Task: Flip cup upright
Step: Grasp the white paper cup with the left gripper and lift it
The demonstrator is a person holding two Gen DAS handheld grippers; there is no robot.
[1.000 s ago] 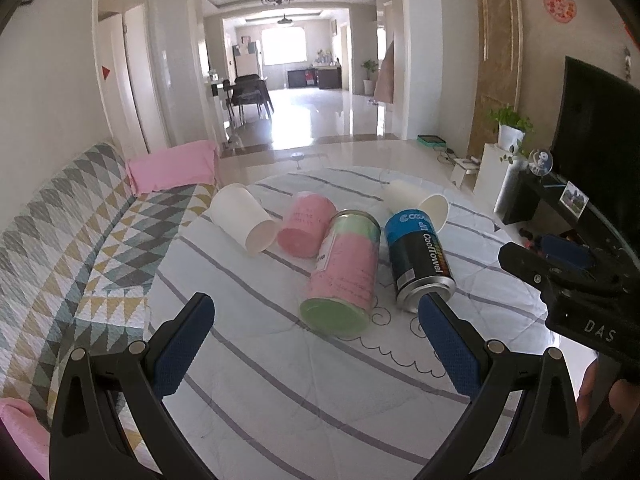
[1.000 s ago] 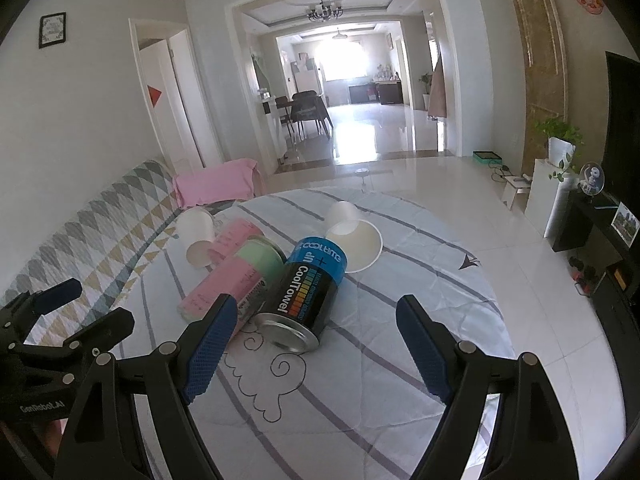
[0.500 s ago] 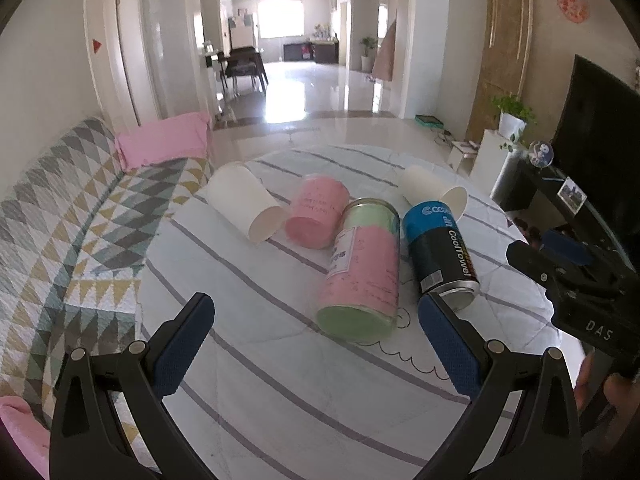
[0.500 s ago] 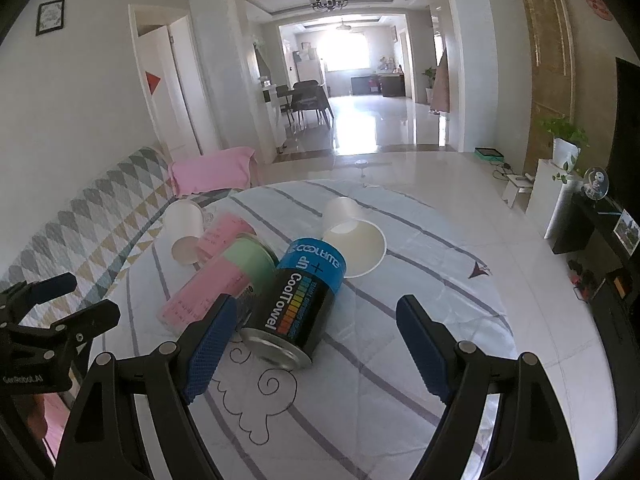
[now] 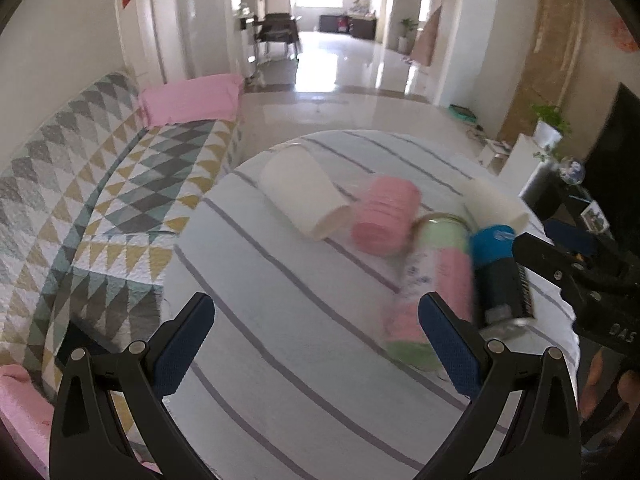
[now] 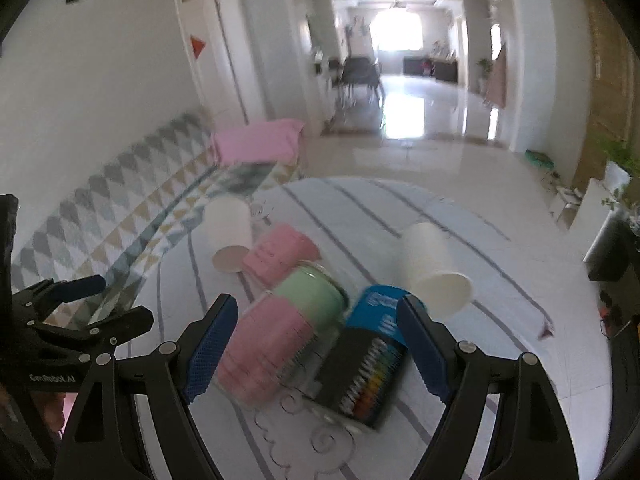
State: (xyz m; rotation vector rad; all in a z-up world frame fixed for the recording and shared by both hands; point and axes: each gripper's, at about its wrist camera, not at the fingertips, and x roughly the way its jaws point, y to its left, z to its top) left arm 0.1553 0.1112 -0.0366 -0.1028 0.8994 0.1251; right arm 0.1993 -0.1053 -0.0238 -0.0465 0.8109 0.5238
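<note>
Several cups and cans lie on their sides on a round striped table (image 5: 280, 360). A white paper cup (image 5: 304, 200) lies at the left, a pink cup (image 5: 386, 216) beside it, then a pink-and-green can (image 5: 432, 280), a blue-and-black can (image 5: 500, 276) and a second white cup (image 5: 496, 204). The right wrist view shows the same row: white cup (image 6: 230, 232), pink cup (image 6: 280, 254), pink-and-green can (image 6: 280, 332), blue-and-black can (image 6: 368, 360), second white cup (image 6: 434, 268). My left gripper (image 5: 316, 344) is open and empty, short of the cups. My right gripper (image 6: 316, 348) is open over the two cans.
A patterned sofa (image 5: 80, 208) with a pink pillow (image 5: 188, 100) runs along the table's left side. A TV stand and plant (image 5: 552, 132) are at the right. The right gripper's body (image 5: 580, 276) shows at the right edge of the left wrist view.
Both grippers have moved forward and lower toward the objects. The left view has swung left, so the cans sit further right. Both stay open and empty.
</note>
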